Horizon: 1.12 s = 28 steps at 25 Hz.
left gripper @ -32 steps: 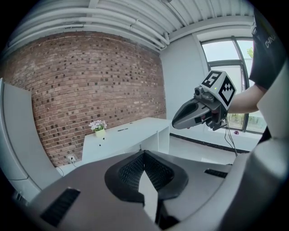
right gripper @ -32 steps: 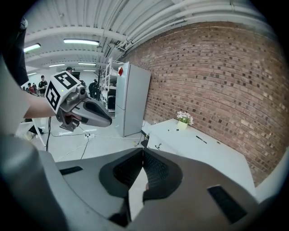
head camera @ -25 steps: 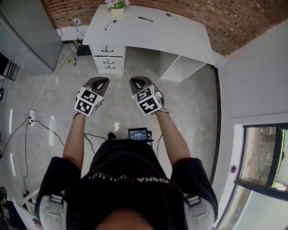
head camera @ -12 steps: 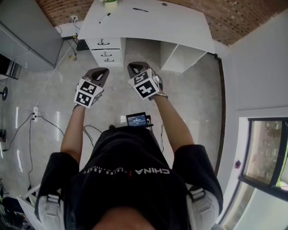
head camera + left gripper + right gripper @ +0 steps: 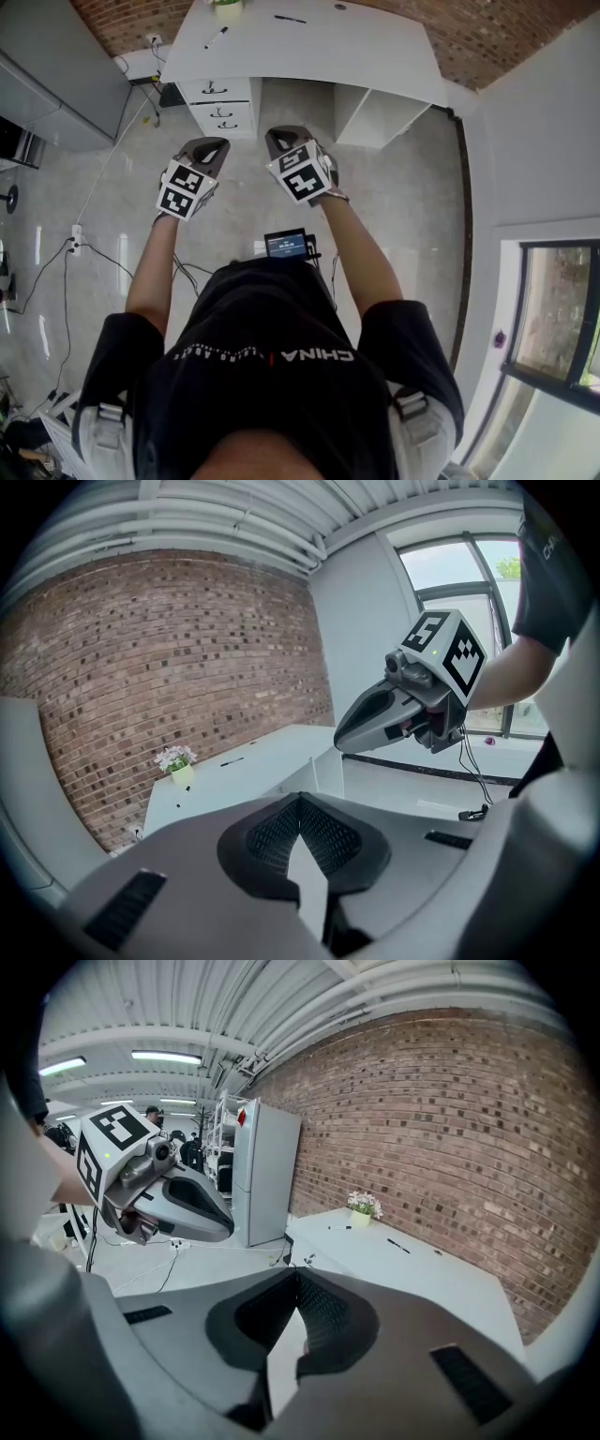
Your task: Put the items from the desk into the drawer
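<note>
Left tool and right tool are held side by side, each closed on nothing, likely just being carried. Marker and pen lie on the surface well ahead of the tips, with closed drawers beneath.

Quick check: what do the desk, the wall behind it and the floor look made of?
Desk: white, matte, probably laminated board; flat uniform top. Wall: bare red brick, mortar lines visible. Floor: glossy grey, tile or polished concrete; it mirrors lights.
</note>
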### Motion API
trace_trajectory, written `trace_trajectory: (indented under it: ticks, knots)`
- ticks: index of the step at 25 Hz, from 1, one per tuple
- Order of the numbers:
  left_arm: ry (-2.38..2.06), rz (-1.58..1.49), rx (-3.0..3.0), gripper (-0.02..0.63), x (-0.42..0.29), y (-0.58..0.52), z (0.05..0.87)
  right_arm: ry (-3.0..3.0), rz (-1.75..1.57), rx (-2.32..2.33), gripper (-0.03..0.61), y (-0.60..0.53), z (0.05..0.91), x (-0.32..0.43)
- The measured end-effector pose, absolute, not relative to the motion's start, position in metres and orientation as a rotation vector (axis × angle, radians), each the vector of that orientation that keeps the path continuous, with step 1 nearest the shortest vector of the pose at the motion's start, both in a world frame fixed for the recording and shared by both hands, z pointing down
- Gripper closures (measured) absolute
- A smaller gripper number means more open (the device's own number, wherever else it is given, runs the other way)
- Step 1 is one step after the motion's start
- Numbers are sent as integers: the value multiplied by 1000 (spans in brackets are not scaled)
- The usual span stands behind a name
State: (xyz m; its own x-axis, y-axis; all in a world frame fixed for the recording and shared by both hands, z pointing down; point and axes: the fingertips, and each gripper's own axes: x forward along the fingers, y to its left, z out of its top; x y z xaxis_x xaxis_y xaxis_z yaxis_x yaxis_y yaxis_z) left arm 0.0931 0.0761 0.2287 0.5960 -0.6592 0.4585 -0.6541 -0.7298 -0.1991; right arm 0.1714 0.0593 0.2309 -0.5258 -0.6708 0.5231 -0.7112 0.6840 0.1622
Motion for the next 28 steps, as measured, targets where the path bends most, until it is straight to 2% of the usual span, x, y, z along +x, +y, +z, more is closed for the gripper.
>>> trace_trajectory:
  ticks: [28]
  knots:
    - [1114, -835, -2837, 601, 97, 74, 244, -2310, 105, 1009, 563, 66, 250, 172]
